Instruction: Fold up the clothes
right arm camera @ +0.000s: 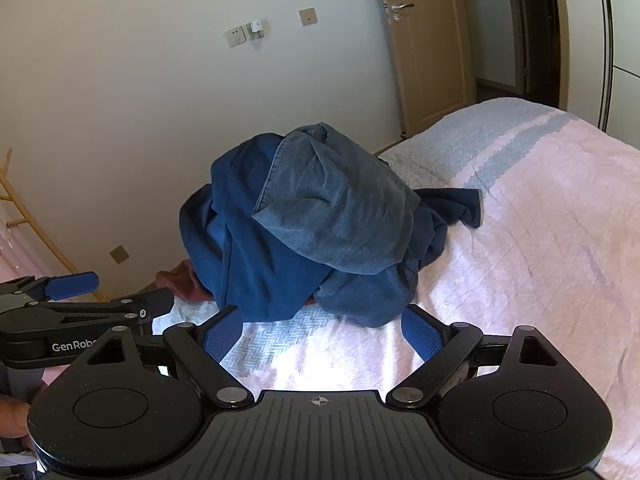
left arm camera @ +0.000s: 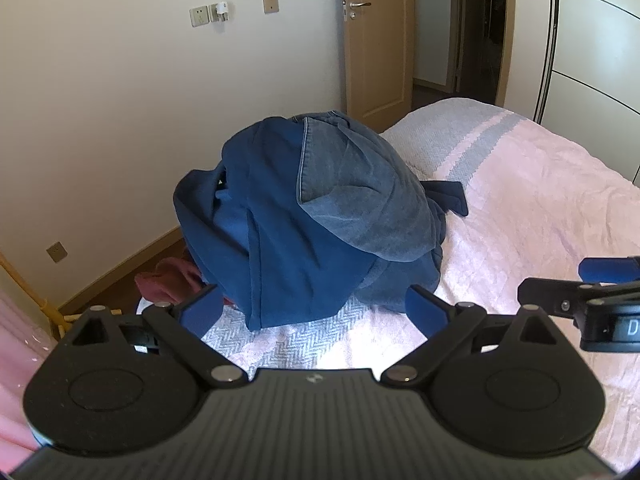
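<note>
A heap of blue clothes [left arm camera: 304, 220] lies on the bed's left edge, with a lighter denim piece [left arm camera: 360, 192] draped on top of darker blue garments. The heap also shows in the right wrist view [right arm camera: 312, 232]. My left gripper [left arm camera: 314, 312] is open and empty, its blue pads just short of the heap's near edge. My right gripper [right arm camera: 322, 330] is open and empty, also just in front of the heap. Each gripper shows at the side of the other's view: the right one [left arm camera: 592, 292], the left one [right arm camera: 80, 296].
The bed [left arm camera: 520, 208] has a pink and pale blue cover. A dark red garment [left arm camera: 168, 280] lies at the bed's left edge by the floor. A white wall [left arm camera: 120, 120], a wooden door [left arm camera: 376, 40] and a wooden rack [right arm camera: 24, 208] stand around.
</note>
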`<state>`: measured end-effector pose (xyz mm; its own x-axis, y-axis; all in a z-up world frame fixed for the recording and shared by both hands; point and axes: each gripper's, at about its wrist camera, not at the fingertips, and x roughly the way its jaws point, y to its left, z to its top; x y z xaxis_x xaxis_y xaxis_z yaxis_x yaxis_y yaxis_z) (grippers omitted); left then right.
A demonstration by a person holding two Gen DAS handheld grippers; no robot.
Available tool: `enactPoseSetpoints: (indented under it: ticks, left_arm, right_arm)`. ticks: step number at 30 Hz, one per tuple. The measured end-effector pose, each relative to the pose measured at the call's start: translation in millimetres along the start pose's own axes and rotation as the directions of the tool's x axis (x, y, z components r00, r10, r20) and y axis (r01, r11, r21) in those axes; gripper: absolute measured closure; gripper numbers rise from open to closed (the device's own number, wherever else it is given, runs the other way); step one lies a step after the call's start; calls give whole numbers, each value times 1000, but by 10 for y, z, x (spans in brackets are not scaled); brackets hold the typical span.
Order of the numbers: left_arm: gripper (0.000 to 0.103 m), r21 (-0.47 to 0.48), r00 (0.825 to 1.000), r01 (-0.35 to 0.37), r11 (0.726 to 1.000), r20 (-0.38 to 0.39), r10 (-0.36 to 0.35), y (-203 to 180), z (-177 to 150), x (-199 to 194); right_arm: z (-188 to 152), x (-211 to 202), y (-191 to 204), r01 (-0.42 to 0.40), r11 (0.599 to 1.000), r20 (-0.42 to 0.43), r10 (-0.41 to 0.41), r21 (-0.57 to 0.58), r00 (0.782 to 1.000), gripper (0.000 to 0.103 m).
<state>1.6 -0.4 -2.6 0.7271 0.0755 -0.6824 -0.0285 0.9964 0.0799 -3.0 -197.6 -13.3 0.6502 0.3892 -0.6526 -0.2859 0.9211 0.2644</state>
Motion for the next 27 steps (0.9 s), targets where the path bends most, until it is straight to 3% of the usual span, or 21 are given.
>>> enactPoseSetpoints:
  ticks: [27]
  left_arm:
    - [7, -23, 1000, 19, 1000, 0, -19, 32, -175, -58]
  right_arm:
    - [-51, 18, 37, 14, 1000, -10, -15, -26, 1000, 14]
